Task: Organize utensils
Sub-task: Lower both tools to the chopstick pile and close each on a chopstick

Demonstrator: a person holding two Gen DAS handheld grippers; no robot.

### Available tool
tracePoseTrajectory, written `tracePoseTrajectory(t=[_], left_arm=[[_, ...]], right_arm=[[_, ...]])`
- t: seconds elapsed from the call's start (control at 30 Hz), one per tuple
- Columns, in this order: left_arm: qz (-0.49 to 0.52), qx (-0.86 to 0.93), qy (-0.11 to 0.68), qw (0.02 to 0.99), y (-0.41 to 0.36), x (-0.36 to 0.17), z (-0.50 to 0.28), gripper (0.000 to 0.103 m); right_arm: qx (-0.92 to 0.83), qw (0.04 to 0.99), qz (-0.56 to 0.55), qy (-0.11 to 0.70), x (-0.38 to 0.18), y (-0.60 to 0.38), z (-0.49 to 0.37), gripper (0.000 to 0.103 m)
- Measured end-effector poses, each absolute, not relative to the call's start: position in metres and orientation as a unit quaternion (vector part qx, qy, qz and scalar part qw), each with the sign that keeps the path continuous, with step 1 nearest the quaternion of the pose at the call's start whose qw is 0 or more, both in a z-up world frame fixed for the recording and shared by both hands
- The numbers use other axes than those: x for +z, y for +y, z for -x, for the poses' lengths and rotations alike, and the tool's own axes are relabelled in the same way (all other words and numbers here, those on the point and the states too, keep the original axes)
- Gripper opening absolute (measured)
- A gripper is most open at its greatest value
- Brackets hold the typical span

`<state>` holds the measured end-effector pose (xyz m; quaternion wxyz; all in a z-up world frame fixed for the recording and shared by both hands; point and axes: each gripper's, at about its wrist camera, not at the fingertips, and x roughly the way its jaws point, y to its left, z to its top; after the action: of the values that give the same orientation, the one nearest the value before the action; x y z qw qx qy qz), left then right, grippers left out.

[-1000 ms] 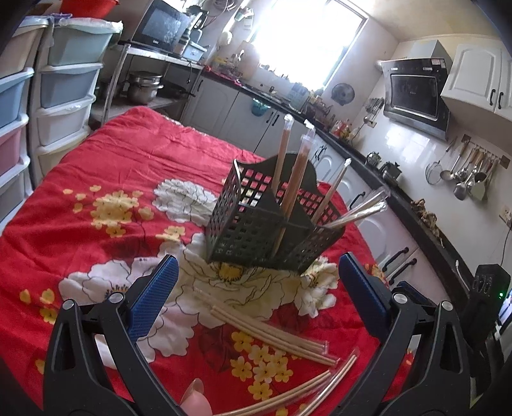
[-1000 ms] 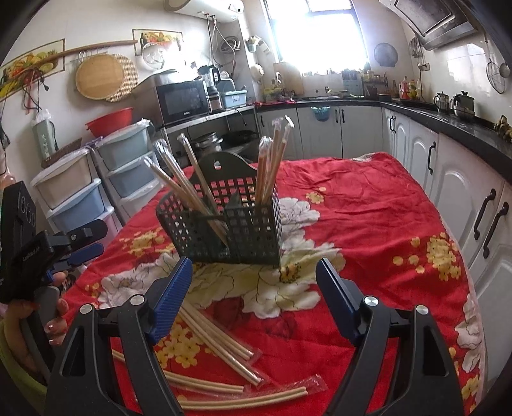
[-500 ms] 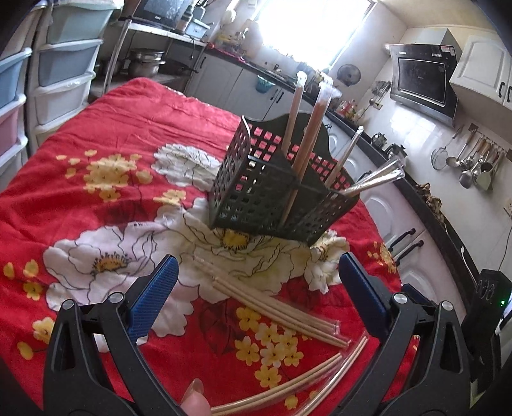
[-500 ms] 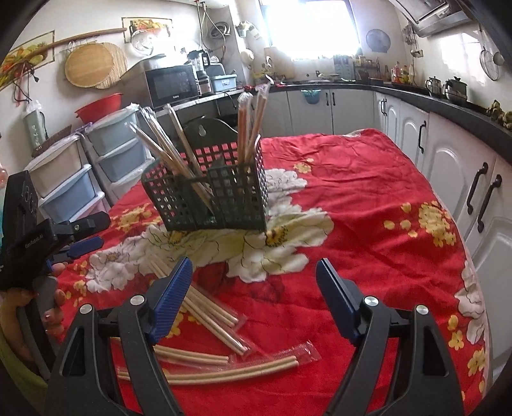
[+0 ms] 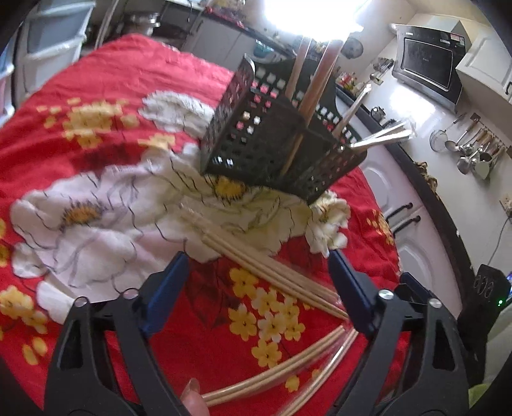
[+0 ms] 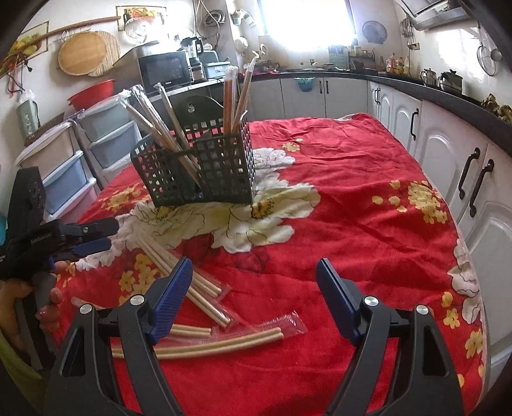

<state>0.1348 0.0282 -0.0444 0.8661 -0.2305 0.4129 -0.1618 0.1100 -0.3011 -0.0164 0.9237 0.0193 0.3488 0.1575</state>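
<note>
A black mesh caddy [image 6: 204, 169] stands on the surface, and it's split into compartments. From the right wrist view, the left compartment holds a fan of wrapped chopsticks [image 6: 153, 118] leaning out to the left, while the taller right compartment holds darker wrapped pairs [image 6: 235, 96] standing nearly upright. Which inner section each pair sits in, I can't tell.

Loose packs lie in front of the caddy on the cloth: a straight pack [image 6: 182, 278] angled toward it, and nearer the cameras a curved pack [image 6: 217, 344] in a clear sleeve. A third short pack [image 6: 188, 329] peeks out behind the right gripper's left finger.

Writing now: the left gripper's black body carries white lettering, too small to read. The microwave [image 6: 164, 72] shows a brand mark I can't make out either.

The left gripper [image 5: 256, 288] has just been closing, but its blue pads remain well apart, with the straight pack lying below and between them, not pinched. The right gripper [image 6: 254, 304] hangs wide over bare cloth, empty, its left pad just over the straight pack's end.

The surface wears a red cloth [image 6: 352, 192] with white and yellow flowers. Around it, a kitchen: white cabinets [image 6: 432, 134] under a dark counter, stacked plastic drawers [image 6: 64, 166] at left, a red basin [image 6: 92, 94], a bright window [image 6: 307, 22], ladles hanging on the wall [image 5: 470, 150].
</note>
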Motion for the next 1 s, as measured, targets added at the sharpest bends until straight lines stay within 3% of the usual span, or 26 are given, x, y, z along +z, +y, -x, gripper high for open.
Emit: tracePoseTrajectory(t=[0.07, 0.27, 0.57, 0.83, 1.0], left_arm=[[0.24, -0.169, 0.421, 0.858, 0.027, -0.049, -0.136, 0.066], [0.267, -0.173, 0.44, 0.84, 0.027, -0.063, -0.145, 0.062], [0.313, -0.172, 0.442, 0.823, 0.038, -0.077, -0.159, 0.061], [0.325, -0.163, 0.437, 0.823, 0.043, -0.081, -0.167, 0.055], [0.332, -0.153, 0.436, 0.822, 0.049, -0.082, -0.168, 0.045]], right_arm=[[0.157, 0.922, -0.021, 0.354, -0.019, -0.303, -0.109, 0.077], [0.15, 0.914, -0.025, 0.376, -0.03, -0.306, -0.107, 0.077], [0.147, 0.895, -0.046, 0.419, -0.051, -0.31, -0.11, 0.076], [0.134, 0.876, -0.107, 0.451, -0.067, -0.32, -0.121, 0.057], [0.124, 0.874, -0.124, 0.454, -0.069, -0.327, -0.125, 0.027]])
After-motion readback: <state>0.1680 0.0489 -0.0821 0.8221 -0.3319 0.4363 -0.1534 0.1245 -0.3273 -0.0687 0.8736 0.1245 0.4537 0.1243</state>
